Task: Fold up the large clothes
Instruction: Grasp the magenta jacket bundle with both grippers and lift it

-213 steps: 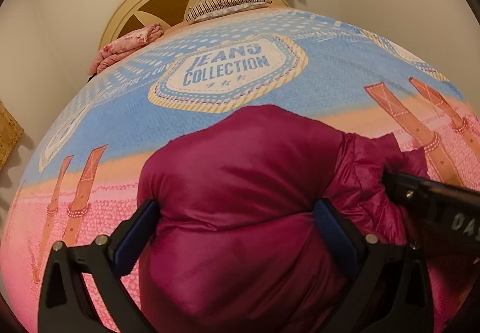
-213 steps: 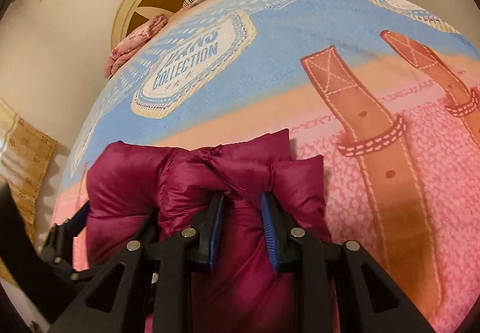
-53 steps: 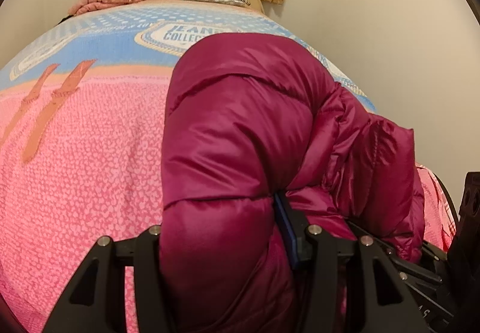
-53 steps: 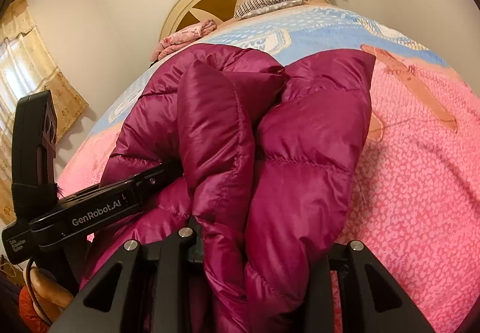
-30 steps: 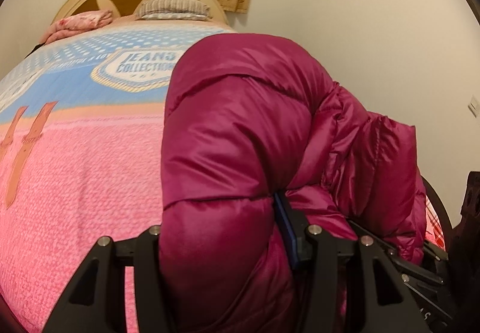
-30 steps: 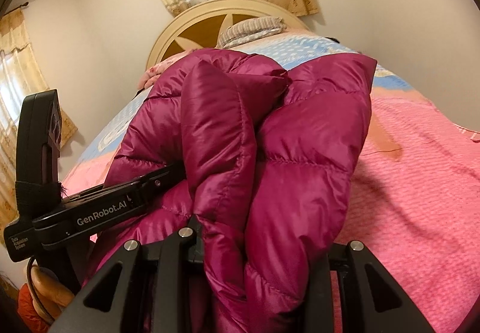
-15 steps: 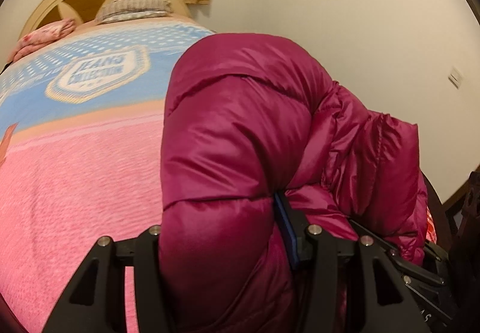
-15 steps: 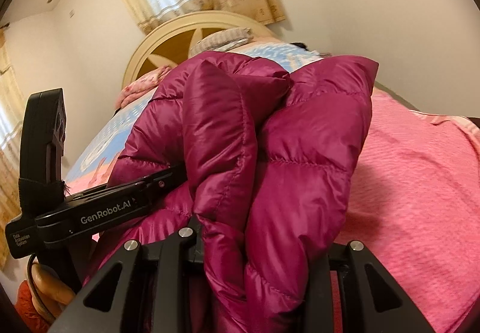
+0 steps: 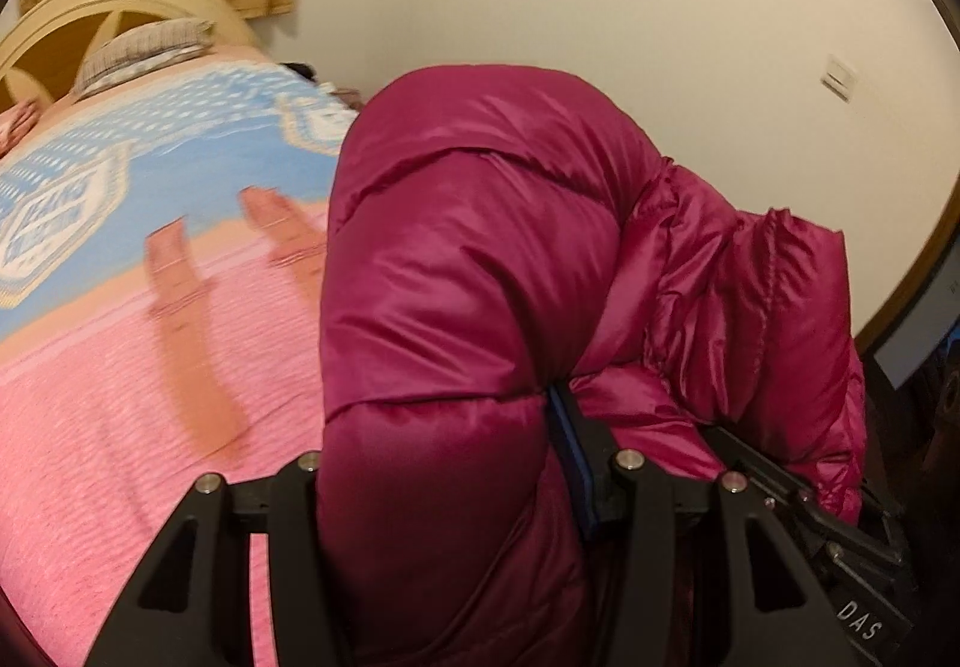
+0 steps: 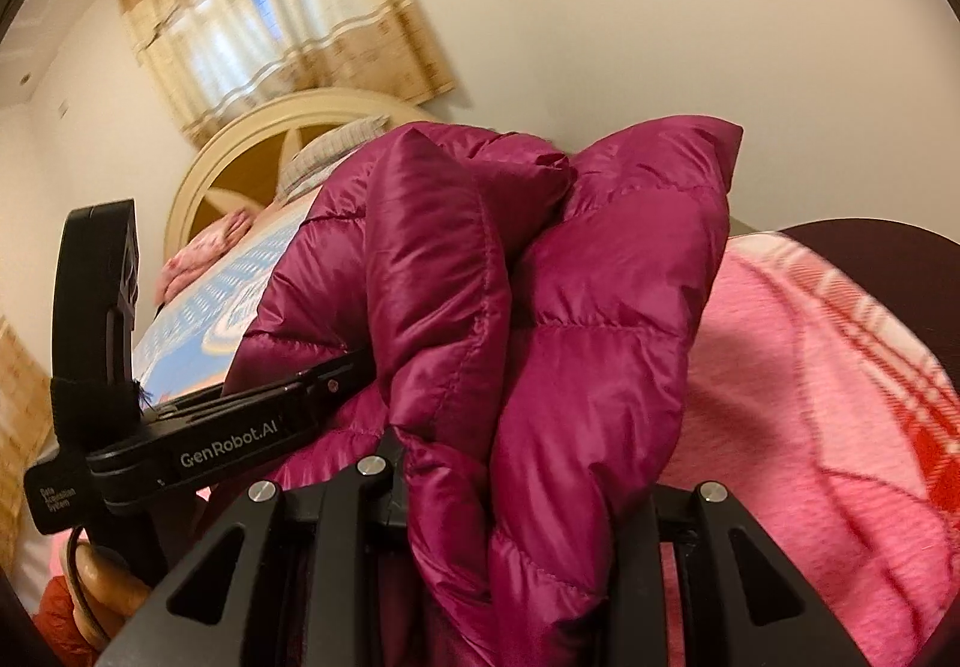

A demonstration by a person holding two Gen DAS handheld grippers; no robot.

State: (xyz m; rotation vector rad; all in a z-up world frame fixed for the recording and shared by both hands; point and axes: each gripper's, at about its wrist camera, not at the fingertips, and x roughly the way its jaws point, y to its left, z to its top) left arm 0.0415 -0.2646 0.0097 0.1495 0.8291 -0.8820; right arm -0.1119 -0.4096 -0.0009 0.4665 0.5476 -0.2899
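A folded magenta puffer jacket (image 9: 480,307) is held up off the bed between both grippers. My left gripper (image 9: 444,463) is shut on a thick fold of it; the jacket hides the left finger, and only the right blue pad (image 9: 570,457) shows. My right gripper (image 10: 510,481) is shut on the jacket's other bunched end (image 10: 540,307), which covers both fingertips. The left gripper's black body (image 10: 210,439) shows at the left of the right wrist view, pressed into the jacket.
A bed with a pink and blue "Jeans Collection" blanket (image 9: 120,337) lies below and to the left. A cream headboard (image 10: 252,150), a striped pillow (image 9: 144,48), curtains (image 10: 288,24) and a bare wall (image 9: 600,6) stand beyond. A dark edge and a pink plaid blanket (image 10: 840,367) lie right.
Both grippers have carried the jacket on toward the right, past the bed's side: the bed has slid left in both views and the wall fills more of them. The grips are unchanged.
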